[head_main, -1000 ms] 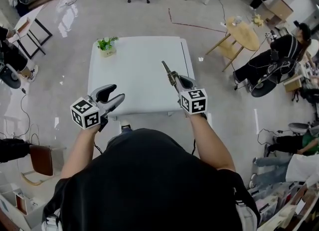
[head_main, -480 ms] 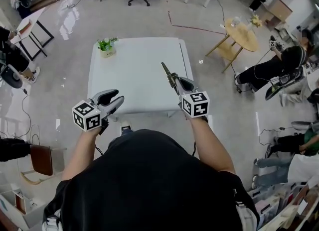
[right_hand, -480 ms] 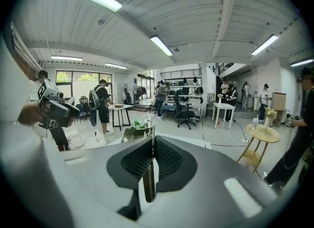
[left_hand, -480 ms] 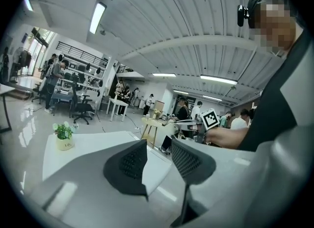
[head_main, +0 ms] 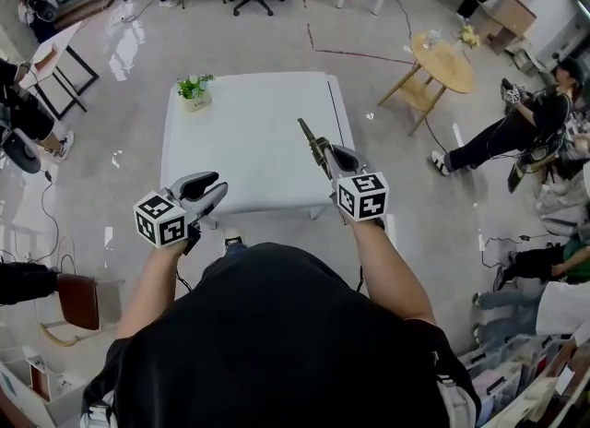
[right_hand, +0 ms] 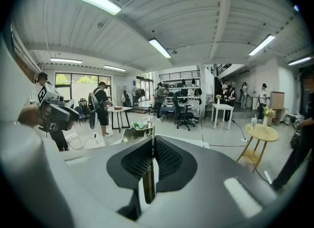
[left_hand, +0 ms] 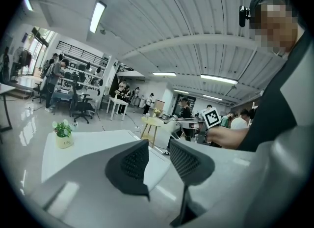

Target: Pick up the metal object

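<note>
— Grip check: what has the right gripper [right_hand: 152, 146] got?

— Its jaws are clamped on the metal object [right_hand: 148, 183]. The pads press both flat faces, with the thin edge showing between them.

— Where is it against the table [head_main: 249, 131]?

— Lifted clear above the table's near right part, slanting up and away toward the far side. Nothing else lies on the table except a plant [head_main: 194, 87] at its far left corner.

— And the left gripper [left_hand: 158, 153]?

— Jaws apart, nothing between them, held off the table's near left edge.

— How will it handle?

— I'd judge it stiff, thin and fairly light, so weight is no worry. Smooth metal is slippery, though, and the hold sits at its near end with most of the length sticking out past the fingertips. That long free end could swing or pivot in the pads if the wrist tips quickly.

— Better hold?

— Probably nearer the middle, across the flat faces as now, squeezed firmly. It shouldn't bend or mark.
</note>
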The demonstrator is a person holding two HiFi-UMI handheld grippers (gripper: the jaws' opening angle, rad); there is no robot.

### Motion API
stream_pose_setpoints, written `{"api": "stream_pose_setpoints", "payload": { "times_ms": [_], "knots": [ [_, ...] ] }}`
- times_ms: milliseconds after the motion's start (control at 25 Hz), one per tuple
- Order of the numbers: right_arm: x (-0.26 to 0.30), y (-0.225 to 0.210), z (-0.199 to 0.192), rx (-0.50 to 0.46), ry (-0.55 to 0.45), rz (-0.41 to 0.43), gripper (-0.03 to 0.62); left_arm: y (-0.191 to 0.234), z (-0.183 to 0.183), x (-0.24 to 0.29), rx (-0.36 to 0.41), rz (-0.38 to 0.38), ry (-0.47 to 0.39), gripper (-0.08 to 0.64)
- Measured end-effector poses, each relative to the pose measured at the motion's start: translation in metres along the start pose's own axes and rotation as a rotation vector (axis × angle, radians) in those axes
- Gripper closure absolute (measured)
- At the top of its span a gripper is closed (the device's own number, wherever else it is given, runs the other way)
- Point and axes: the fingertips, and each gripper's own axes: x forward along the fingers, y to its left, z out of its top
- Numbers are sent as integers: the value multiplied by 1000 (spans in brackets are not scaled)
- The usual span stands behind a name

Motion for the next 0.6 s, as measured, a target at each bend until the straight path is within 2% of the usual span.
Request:
{"api": "stream_pose_setpoints", "payload": {
  "times_ms": [600],
  "knots": [
    [-10,-12,10,9,-23,7,559,-6,2,8,-7,11,-4,444]
  ]
}}
